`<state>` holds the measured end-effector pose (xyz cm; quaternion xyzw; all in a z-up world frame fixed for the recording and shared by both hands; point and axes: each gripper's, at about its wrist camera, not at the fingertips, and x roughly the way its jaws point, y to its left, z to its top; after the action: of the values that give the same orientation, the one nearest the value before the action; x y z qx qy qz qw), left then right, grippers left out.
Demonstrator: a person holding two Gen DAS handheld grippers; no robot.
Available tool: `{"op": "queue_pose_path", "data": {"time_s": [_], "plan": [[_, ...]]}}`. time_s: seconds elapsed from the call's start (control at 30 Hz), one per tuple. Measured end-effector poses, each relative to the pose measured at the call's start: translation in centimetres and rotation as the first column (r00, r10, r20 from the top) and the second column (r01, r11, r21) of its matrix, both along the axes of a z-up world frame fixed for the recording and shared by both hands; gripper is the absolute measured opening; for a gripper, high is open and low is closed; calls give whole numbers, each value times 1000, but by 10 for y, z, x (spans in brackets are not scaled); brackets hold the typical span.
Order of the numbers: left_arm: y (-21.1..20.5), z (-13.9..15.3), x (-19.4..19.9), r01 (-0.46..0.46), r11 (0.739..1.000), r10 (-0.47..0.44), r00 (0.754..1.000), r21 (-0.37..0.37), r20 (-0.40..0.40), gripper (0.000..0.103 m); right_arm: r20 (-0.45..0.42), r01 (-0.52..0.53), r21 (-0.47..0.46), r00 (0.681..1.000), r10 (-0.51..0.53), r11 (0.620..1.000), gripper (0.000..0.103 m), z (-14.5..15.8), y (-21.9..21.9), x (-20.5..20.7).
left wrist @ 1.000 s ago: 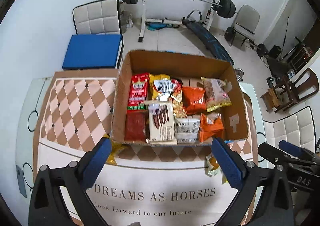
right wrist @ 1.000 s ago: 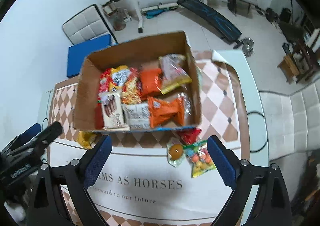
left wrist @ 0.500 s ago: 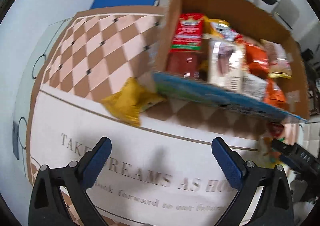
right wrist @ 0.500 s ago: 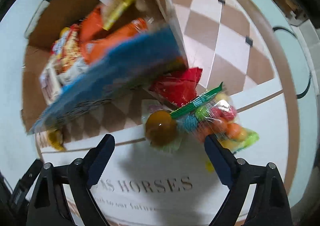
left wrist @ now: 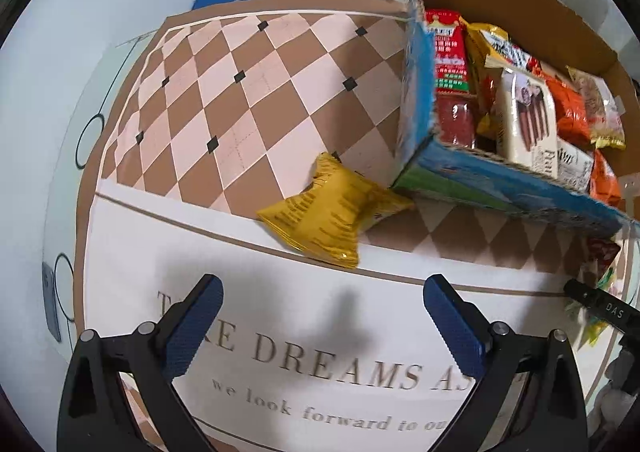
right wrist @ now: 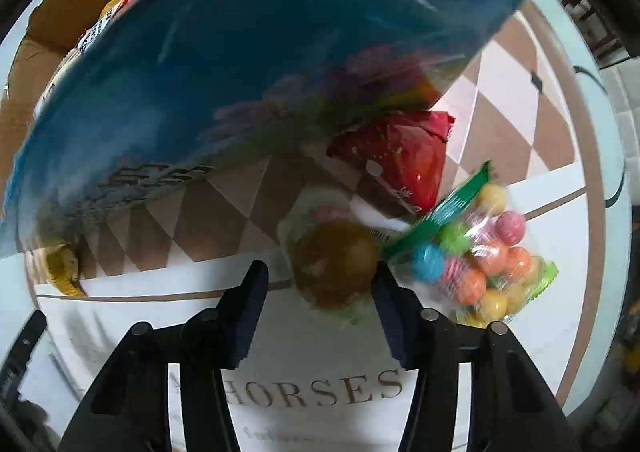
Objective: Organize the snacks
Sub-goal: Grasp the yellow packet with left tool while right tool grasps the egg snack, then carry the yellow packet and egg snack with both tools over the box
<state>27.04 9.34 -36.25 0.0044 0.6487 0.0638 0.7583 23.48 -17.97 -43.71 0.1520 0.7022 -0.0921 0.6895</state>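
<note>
Blue-padded right tongs (right wrist: 316, 304) gape around nothing, their right finger just beside a brown round snack in crinkly film (right wrist: 334, 262) on the bench (right wrist: 532, 364). It looks light and slippery; pinch across its middle. Left tongs (left wrist: 320, 322), wide and empty, face a soft yellow packet (left wrist: 330, 212) against the box (left wrist: 500, 188).
</note>
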Motion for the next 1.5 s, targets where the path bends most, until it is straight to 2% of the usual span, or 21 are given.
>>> {"op": "queue_pose_path", "data": {"time_s": [0.03,0.2,0.37,0.6,0.67,0.73,0.77,0.83,1.0,1.2,1.33,1.5], "plan": [[2,-3,2,20,1000,-20,1000,-4,-7,103,9,-9,-13,1000,9,1000,44,0,2,-3],[2,-14,15,134,990,-133,991,34,-20,103,12,9,67,1000,-10,998,44,0,3,-21],[-4,-26,33,236,971,-235,971,24,-44,103,6,18,176,1000,-20,984,44,-3,18,-37],[-11,-50,61,282,959,-282,955,-19,-90,102,-10,36,191,999,-35,981,45,-7,42,-51],[-10,-52,65,276,960,-279,956,-45,-85,94,-24,52,203,999,-48,978,45,-9,39,-49],[-7,-55,69,265,961,-272,957,-78,-97,64,-30,60,194,998,-55,979,46,-11,40,-40],[-6,-56,70,259,963,-266,958,-75,-103,64,-33,59,190,998,-53,980,46,-10,40,-38],[-4,-55,68,254,965,-259,961,-62,-98,54,-30,52,174,998,-48,983,46,-10,42,-36],[7,-54,52,175,978,-188,975,-112,-119,52,-18,33,166,999,-31,986,45,-8,45,-31],[5,-56,10,84,983,-111,979,-163,-170,52,-67,-43,173,996,55,984,45,-10,60,-52],[-3,-57,-22,54,979,-94,976,-196,-198,52,-120,-102,187,985,126,977,44,-14,71,-81],[-17,-64,-41,67,980,-107,971,-189,-212,52,-136,-111,190,981,138,975,45,-17,77,-98]]}}
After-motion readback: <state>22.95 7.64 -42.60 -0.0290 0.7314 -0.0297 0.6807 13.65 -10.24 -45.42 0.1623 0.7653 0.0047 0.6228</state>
